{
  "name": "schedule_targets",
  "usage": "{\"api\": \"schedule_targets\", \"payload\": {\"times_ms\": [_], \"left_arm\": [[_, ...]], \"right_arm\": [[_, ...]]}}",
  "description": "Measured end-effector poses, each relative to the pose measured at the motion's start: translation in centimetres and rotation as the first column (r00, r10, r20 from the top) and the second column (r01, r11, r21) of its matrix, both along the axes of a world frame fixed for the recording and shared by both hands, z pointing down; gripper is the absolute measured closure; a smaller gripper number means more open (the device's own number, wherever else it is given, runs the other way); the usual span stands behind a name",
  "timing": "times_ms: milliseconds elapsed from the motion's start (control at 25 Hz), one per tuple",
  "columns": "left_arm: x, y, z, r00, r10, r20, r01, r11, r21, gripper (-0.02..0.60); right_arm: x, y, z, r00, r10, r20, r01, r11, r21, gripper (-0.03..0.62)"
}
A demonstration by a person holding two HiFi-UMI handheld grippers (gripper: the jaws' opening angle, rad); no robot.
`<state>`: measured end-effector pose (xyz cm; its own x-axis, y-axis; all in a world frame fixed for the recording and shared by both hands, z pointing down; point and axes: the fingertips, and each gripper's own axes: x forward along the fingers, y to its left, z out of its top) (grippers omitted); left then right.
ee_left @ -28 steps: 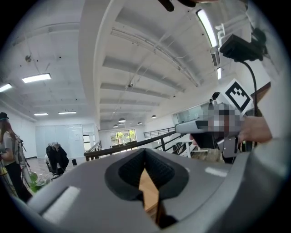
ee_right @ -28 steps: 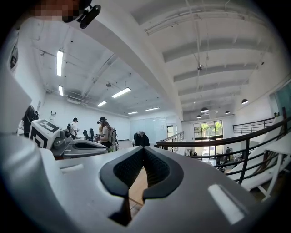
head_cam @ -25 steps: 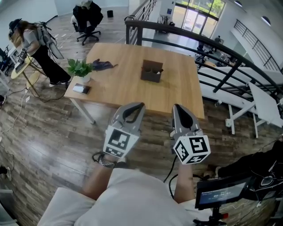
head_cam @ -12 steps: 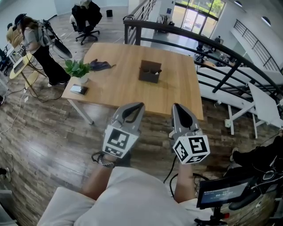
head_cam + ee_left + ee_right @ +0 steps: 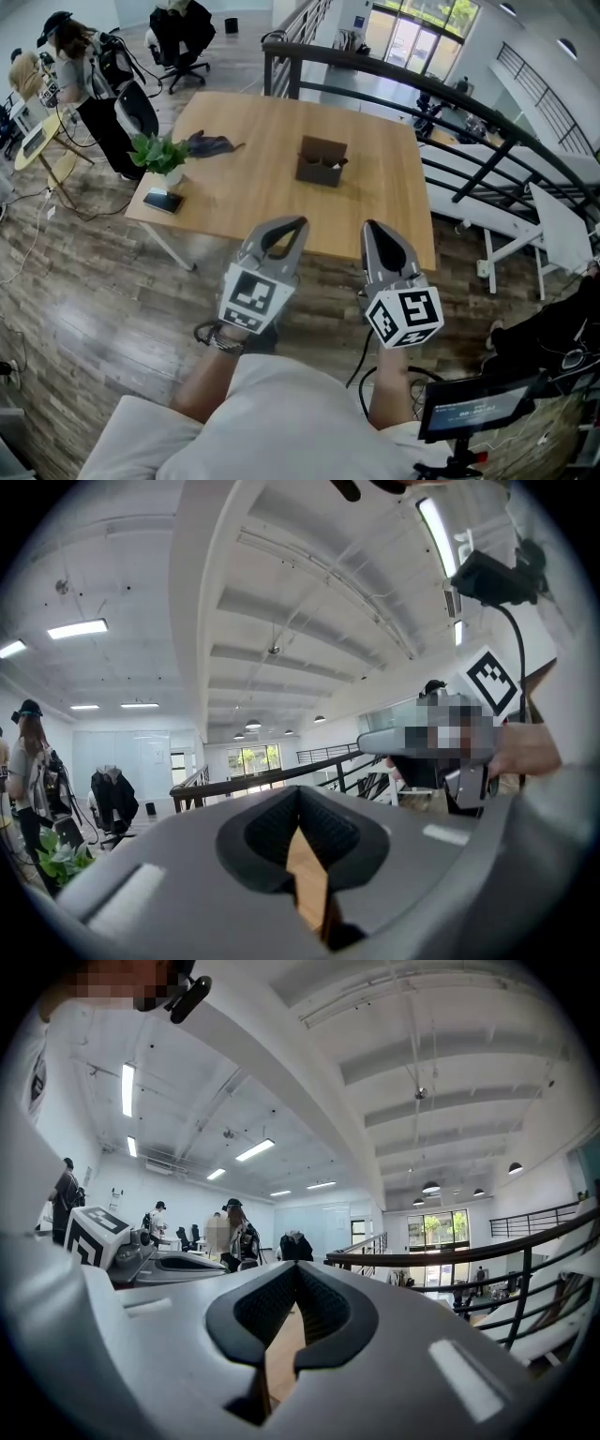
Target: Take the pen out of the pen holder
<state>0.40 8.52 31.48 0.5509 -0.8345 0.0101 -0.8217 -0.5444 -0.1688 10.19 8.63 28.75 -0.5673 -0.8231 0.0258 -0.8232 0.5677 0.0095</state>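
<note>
Pen holder (image 5: 322, 161), a brown open-topped box, stands on table (image 5: 253, 178).

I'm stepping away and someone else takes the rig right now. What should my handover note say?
Left claw: shut, empty, held near the body.
Right claw: the same.
Pen holder: upright on the wooden table, well ahead of both claws; the pen is too small to make out.
Done: nothing yet.
To do: approach the table, open a claw, grip the pen, lift it out.
</note>
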Motion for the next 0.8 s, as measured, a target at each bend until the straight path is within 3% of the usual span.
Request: {"api": "schedule_targets", "payload": {"times_ms": [240, 600, 800], "left_arm": [[-0.9, -4.1, 0.1, 1.0, -0.001, 0.0, 0.001, 1.0, -0.007, 0.581], [-2.3, -10.5, 0.7, 1.0, 0.012, 0.001, -0.012, 0.999, -0.036, 0.581], [-3.3, -13.5, 1.4, 1.0, 0.021, -0.001, -0.021, 0.998, -0.06, 0.581]], "right_arm": [[-1.0, -3.5, -0.6, 1.0, -0.025, 0.011, 0.025, 0.999, 0.036, 0.592], [-3.2, -10.3, -0.1, 0.999, -0.042, -0.002, 0.042, 0.999, 0.007, 0.592], [-4.4, -12.8, -0.3, 0.997, -0.054, 0.054, 0.053, 0.998, 0.032, 0.592]]}}
